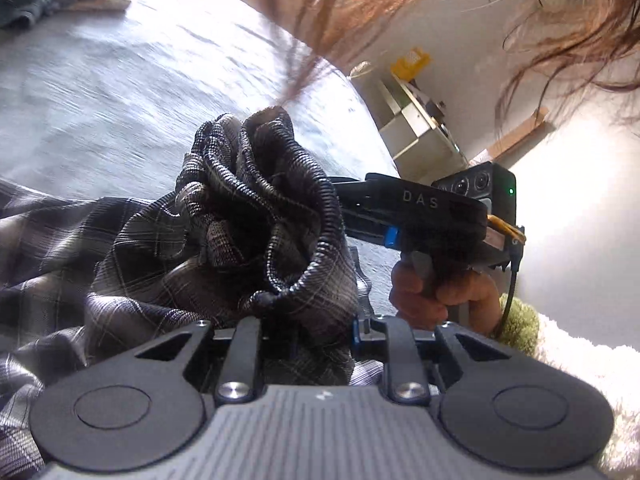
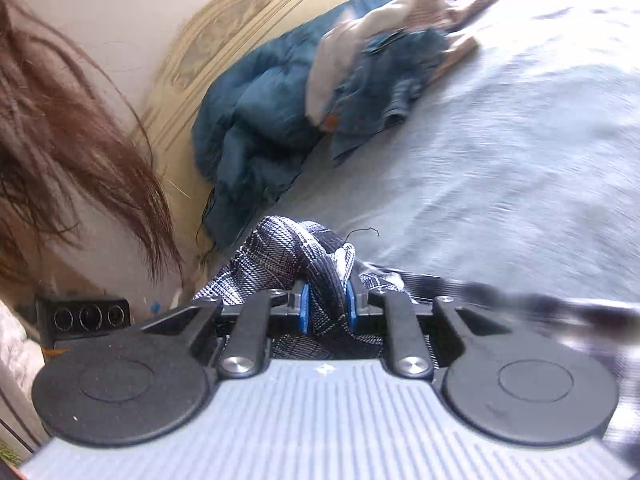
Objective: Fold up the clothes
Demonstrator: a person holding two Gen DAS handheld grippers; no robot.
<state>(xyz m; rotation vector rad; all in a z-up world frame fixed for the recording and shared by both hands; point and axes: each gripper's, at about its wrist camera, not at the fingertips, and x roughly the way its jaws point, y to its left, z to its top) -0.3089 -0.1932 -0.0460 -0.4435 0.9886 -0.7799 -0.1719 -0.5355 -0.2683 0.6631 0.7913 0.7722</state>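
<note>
You hold the plaid garment point(image 1: 248, 216) with both claws. Your right gripper point(image 2: 326, 308) is pinched tight on a bunched bit of it; the blue pads squeeze the cloth from both sides. Your left gripper point(image 1: 316, 320) looks closed on the cloth too, but the fabric hides the fingers, so you cannot be sure. The garment is lifted and scrunched, with the rest trailing down to the left onto the bed point(image 1: 120, 92). No neat fold shows yet. Far off, a pile of clothes point(image 2: 304, 80) waits near the headboard point(image 2: 224, 32).
</note>
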